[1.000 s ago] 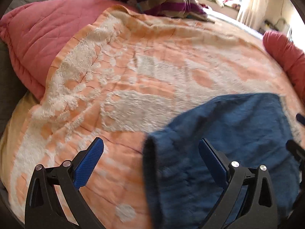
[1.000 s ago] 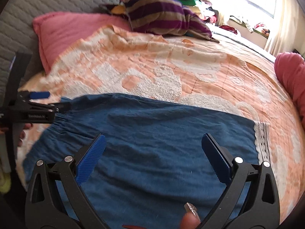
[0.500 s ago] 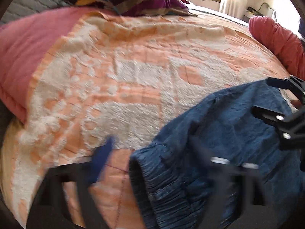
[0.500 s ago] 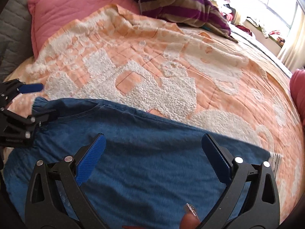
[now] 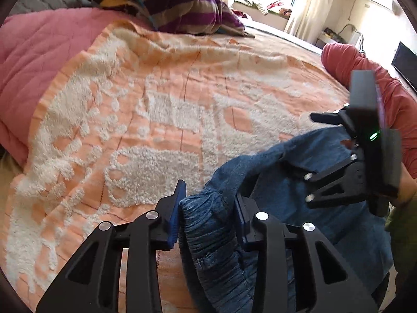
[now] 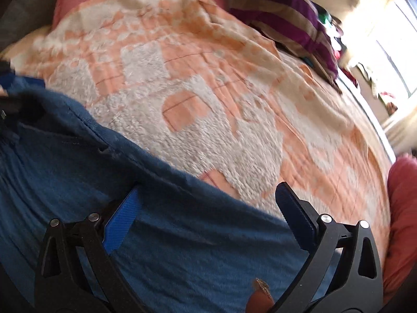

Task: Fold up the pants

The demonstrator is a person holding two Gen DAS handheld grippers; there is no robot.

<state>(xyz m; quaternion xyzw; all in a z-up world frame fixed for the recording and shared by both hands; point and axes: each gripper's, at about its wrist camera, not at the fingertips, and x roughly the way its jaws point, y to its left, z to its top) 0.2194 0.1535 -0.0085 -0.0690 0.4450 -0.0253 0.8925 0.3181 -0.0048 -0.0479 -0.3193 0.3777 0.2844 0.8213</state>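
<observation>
Where it gaped 1 second ago, our left tool (image 5: 208, 208) now pinches the pants (image 5: 216, 247) waistband. Our right tool (image 6: 208, 214) stays spread above them. We read no writing.

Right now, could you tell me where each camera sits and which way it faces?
Left wrist: on the left gripper, facing across the orange bedspread; its fingers pinch the blue pants' gathered waistband; right gripper visible.
Right wrist: on the right gripper, open above the pants; a fingertip shows.
Shared: pants, bedspread, striped pillow.
</observation>
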